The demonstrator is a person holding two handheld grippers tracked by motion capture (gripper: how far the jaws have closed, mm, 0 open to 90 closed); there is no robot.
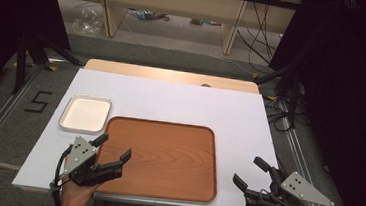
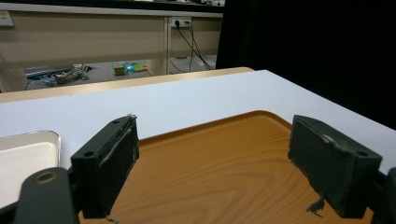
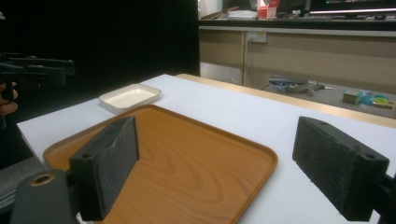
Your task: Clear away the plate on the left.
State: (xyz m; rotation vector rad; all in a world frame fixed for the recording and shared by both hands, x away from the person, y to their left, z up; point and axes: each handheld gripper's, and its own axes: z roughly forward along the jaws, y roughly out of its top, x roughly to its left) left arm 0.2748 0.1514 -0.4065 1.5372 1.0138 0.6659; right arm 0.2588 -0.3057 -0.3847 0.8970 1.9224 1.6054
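Observation:
A brown wooden tray (image 1: 161, 159) lies on the white table (image 1: 171, 102) near its front edge, with nothing on it. My left gripper (image 1: 115, 147) hovers over the tray's front left corner, its jaws wide apart and nothing between them. In the left gripper view the two black pads (image 2: 112, 163) frame the bare tray (image 2: 215, 172). My right gripper (image 1: 250, 173) stands open over the table just right of the tray's front right corner. The right gripper view looks across the tray (image 3: 182, 163) toward a small white dish (image 3: 130, 97).
The white rectangular dish (image 1: 85, 113) sits at the tray's far left corner, with nothing in it. A wooden tabletop edge (image 1: 173, 75) shows behind the white board. Black curtains stand on both sides; cables and stand legs (image 1: 282, 96) lie on the floor at the right.

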